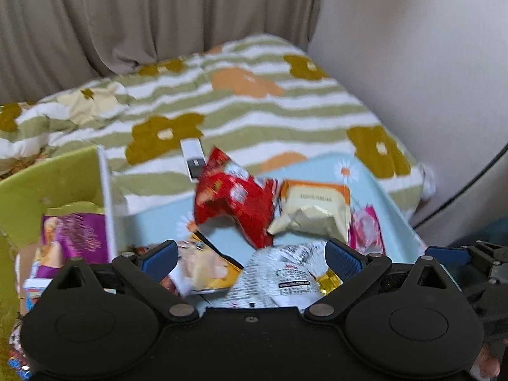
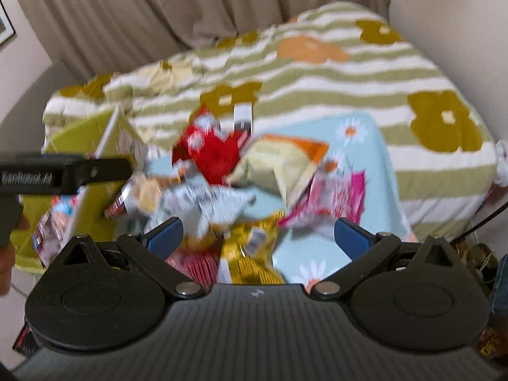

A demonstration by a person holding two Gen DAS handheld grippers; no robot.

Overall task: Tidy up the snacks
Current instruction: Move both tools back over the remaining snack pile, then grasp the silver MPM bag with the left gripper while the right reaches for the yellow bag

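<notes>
Crumpled snack packets piled beside green box.

Left gripper: blue-padded fingers spread wide, nothing between. Right gripper: fingers equally wide apart, empty. Both level, side by side.

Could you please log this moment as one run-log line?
left gripper: open, above snack pile | right gripper: open, empty | red packet: on blue cloth | green box: holds snacks

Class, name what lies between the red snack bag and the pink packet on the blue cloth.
A cream-and-orange snack bag lies between the red snack bag and the pink packet, touching both; clearest in the left wrist view.
</notes>
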